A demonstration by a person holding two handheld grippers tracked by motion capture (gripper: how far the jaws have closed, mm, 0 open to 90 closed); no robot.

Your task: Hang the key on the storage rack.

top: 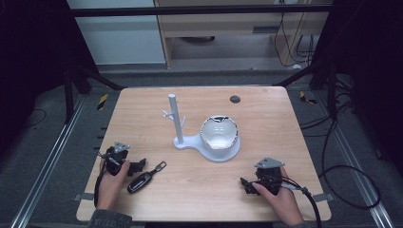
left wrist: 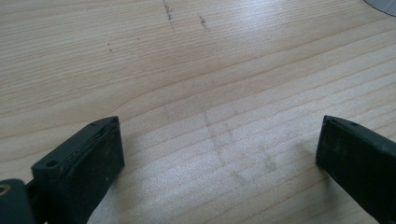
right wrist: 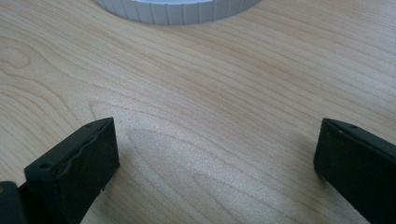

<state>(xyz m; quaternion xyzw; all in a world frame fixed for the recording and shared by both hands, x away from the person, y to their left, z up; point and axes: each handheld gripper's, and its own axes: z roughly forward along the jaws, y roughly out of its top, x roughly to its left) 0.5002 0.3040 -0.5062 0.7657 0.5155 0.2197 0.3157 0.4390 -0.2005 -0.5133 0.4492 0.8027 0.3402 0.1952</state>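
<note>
High view puts the car key (top: 140, 181) on the table (top: 199, 190) just right of my left hand-held gripper (top: 138, 167), jaws apart. I'd swing over it squarely, then close. Right hand-held gripper (top: 245, 185) rests open, near right.

Table (top: 157, 99): pale wood-grain top, rounded corners, occupied the middle of the high view. A small dark round grommet (top: 235, 99) sat in its surface toward the upper right. White stand (top: 184, 141): upright post with short pegs, flat base resting on the wood at centre. White bowl (top: 218, 132): stood on the stand's round pad, right of the post. Black key fob (top: 141, 181): lay flat at lower left, metal ring (top: 160, 166) at its upper-right end.
</note>
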